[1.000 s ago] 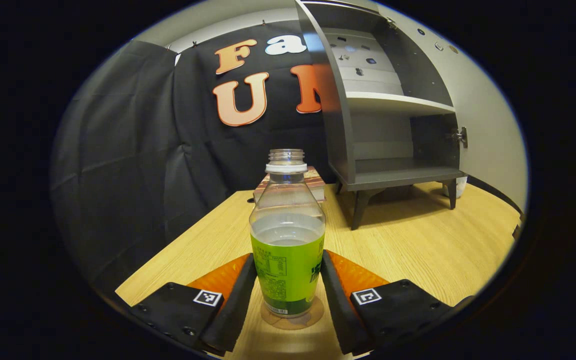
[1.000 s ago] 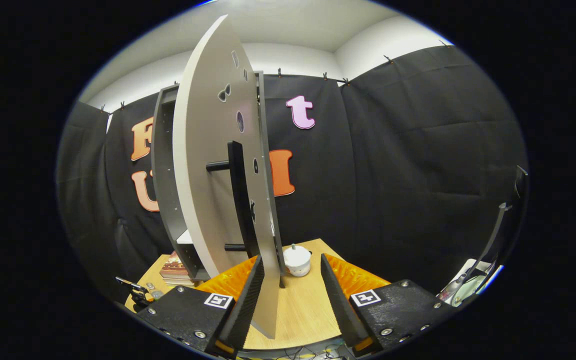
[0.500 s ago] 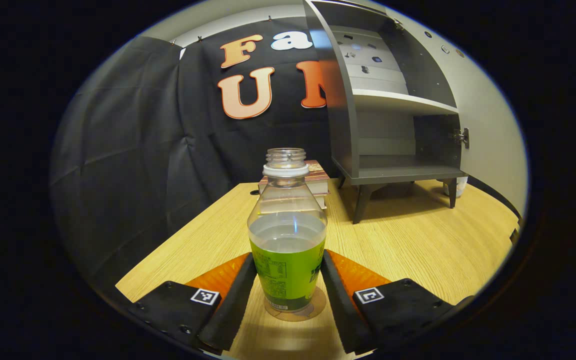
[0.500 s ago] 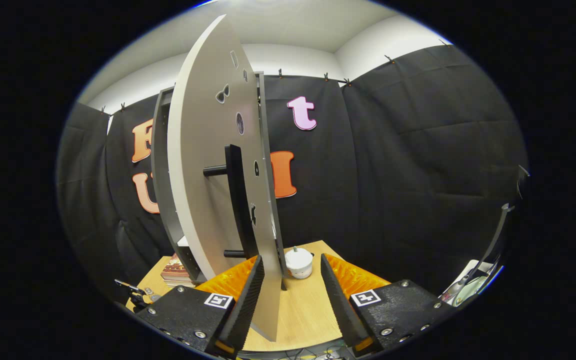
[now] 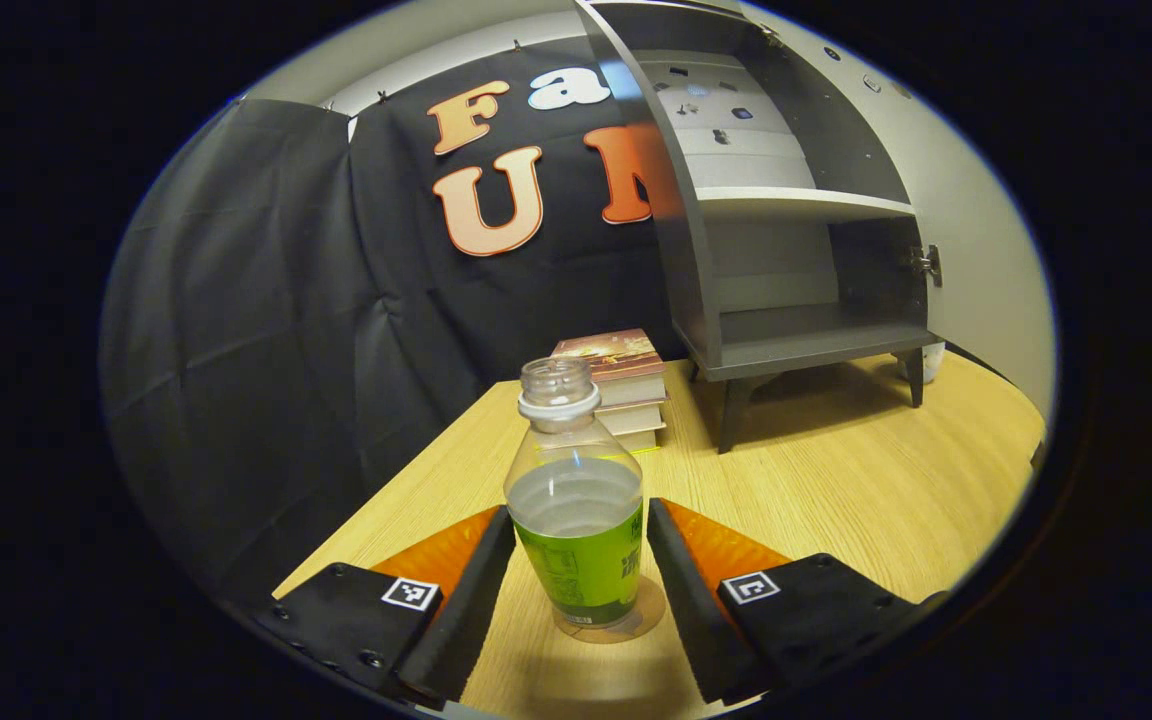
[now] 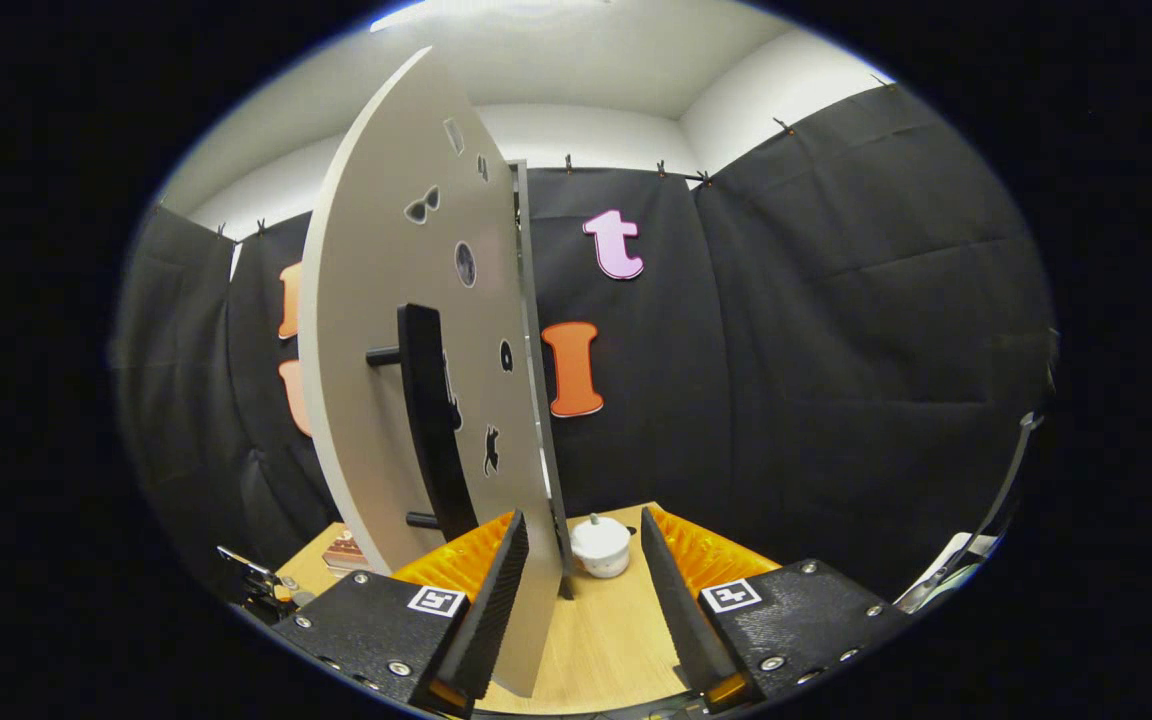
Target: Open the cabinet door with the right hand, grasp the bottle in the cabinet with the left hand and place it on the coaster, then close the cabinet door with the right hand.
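Left gripper view: I see my left tool (image 5: 581, 570) held low over the table (image 5: 836, 490), angled down, its fingers spread wide and clear of the bottle (image 5: 579, 520) on both sides. The uncapped bottle stands upright on the round coaster (image 5: 648, 618) between them. Beyond it, the cabinet (image 5: 786, 230) stands open beside a stack of books (image 5: 616, 385). In the right gripper view, my right tool (image 6: 576, 590) points level at the cabinet door (image 6: 386, 370), jaws apart, the left finger against the door's lower edge near the handle (image 6: 428, 420). A small white pot (image 6: 601, 545) sits beyond.
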Demonstrator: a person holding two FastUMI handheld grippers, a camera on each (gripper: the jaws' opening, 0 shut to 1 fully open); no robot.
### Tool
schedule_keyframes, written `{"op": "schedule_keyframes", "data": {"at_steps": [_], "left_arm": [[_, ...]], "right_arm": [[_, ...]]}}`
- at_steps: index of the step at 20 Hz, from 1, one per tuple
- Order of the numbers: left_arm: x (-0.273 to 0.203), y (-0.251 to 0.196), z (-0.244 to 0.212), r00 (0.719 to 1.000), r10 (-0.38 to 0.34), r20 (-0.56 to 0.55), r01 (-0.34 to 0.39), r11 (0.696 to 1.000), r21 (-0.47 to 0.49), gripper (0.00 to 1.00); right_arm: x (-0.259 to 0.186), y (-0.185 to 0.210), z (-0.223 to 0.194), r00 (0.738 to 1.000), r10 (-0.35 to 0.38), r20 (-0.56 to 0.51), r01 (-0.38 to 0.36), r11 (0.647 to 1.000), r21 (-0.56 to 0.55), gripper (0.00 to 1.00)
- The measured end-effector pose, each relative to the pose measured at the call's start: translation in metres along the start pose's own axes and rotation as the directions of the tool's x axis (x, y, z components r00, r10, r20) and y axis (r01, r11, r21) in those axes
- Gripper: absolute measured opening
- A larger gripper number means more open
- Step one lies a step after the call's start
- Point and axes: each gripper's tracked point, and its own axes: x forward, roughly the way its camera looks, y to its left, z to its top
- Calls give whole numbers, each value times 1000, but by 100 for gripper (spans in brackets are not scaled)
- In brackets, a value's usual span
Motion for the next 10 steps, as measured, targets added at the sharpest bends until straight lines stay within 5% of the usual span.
{"op": "schedule_keyframes", "data": {"at_steps": [3,10], "left_arm": [[-2,1,4,1000,11,-22,-11,1000,-4,96],[-23,8,13,998,63,-31,-63,998,6,98]], "right_arm": [[8,-1,1,999,41,12,-41,999,-6,71],[21,17,-2,985,173,25,-172,984,-43,73]]}}
